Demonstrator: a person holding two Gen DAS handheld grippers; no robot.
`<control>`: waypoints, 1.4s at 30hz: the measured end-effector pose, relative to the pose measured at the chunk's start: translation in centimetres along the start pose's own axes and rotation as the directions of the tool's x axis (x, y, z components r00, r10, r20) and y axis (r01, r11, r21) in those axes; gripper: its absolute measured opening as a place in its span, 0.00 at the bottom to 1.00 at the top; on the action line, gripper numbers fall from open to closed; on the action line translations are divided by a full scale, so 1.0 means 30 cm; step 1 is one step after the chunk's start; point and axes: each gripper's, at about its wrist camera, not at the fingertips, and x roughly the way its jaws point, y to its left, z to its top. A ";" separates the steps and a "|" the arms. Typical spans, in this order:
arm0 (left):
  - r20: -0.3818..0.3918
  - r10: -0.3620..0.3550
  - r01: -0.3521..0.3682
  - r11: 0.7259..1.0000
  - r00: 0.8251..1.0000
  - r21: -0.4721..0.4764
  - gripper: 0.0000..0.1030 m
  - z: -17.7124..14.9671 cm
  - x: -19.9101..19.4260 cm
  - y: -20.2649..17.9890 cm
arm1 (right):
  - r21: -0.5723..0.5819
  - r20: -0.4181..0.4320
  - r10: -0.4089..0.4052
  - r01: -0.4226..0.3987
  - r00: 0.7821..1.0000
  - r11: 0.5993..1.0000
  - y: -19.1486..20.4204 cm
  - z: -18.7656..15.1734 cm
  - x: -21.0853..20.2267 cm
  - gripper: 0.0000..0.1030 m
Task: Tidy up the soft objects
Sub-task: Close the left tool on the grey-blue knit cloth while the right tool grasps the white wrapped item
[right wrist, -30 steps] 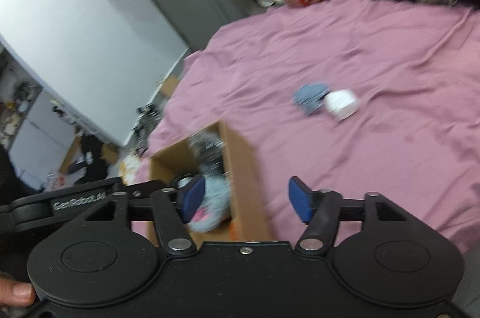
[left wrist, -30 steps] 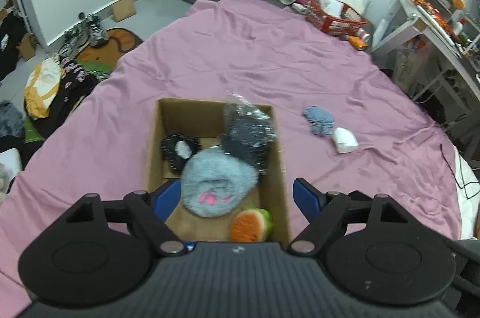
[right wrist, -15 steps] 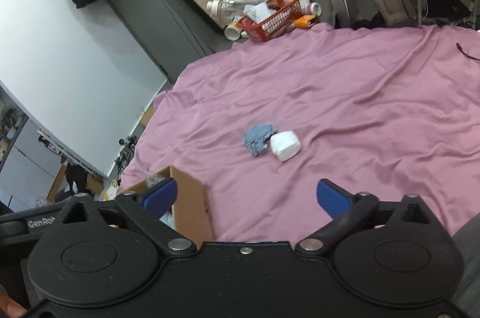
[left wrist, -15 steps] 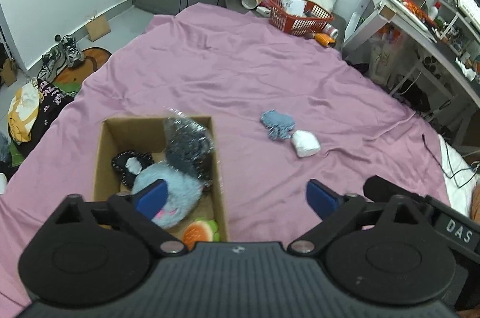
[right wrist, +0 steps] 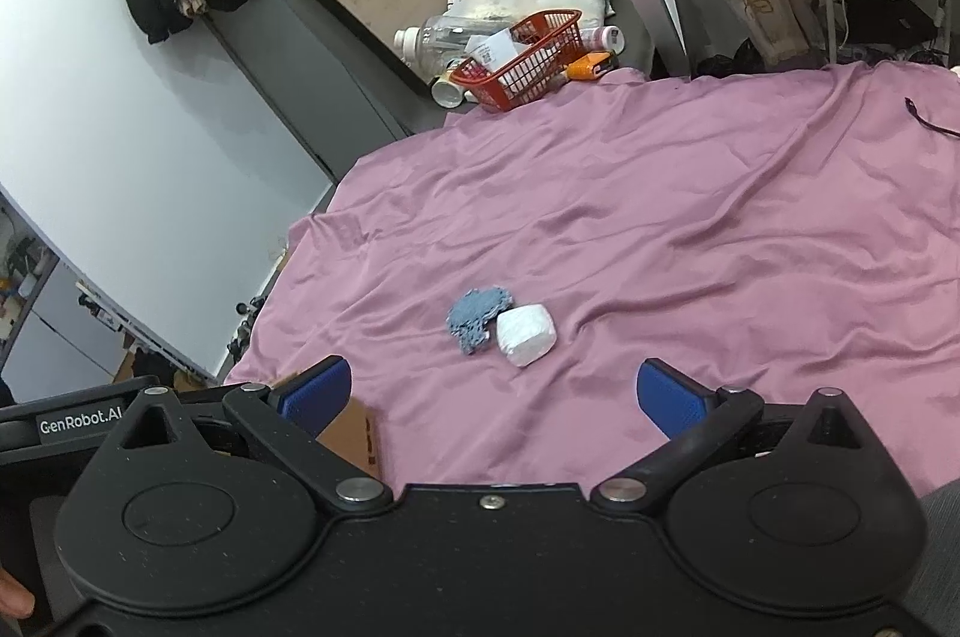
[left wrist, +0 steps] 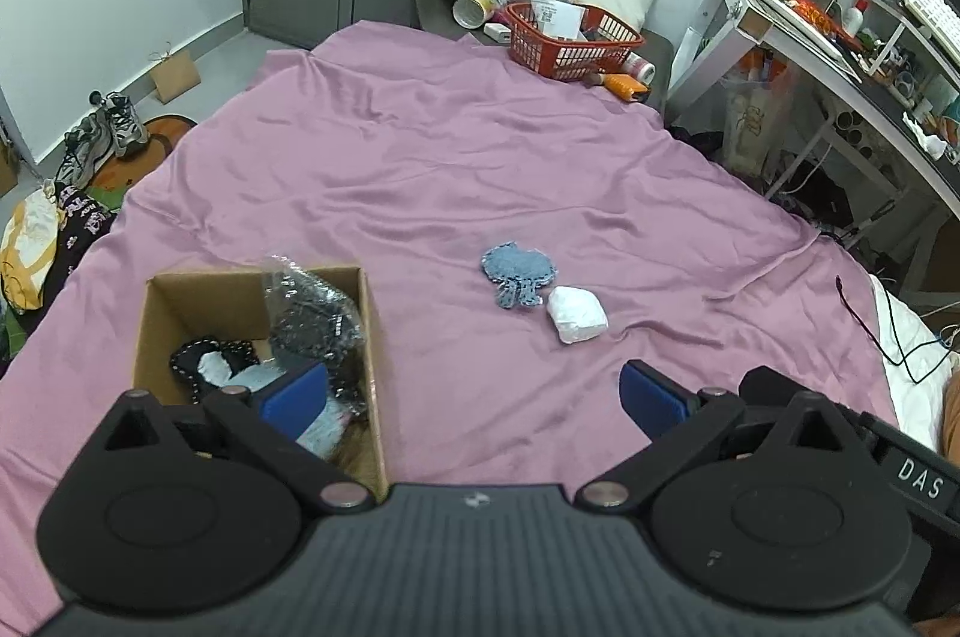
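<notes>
Two soft items left: with both empty grippers [left wrist: 474,397] [right wrist: 492,397] spread wide, close squarely on white bundle [right wrist: 526,334] touching blue knit piece [right wrist: 477,316], then carry to cardboard box [left wrist: 369,337].

Your left wrist view looks forward and down along the left gripper [left wrist: 474,400] from above the near edge of the pink sheet [left wrist: 420,169], with the cardboard box [left wrist: 372,337] close at its lower left. Your right wrist view sits just beside it, tilted leftward. Both share the blue knitted piece [left wrist: 516,274] and white bundle [left wrist: 576,314] touching mid-sheet, and the far red basket [right wrist: 528,63].
</notes>
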 end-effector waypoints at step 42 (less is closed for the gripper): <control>-0.198 -0.030 0.023 0.999 0.980 -0.037 0.64 0.242 0.673 -0.099 | 0.207 -0.164 0.086 -0.051 0.983 0.977 -0.169 0.025 0.526 0.54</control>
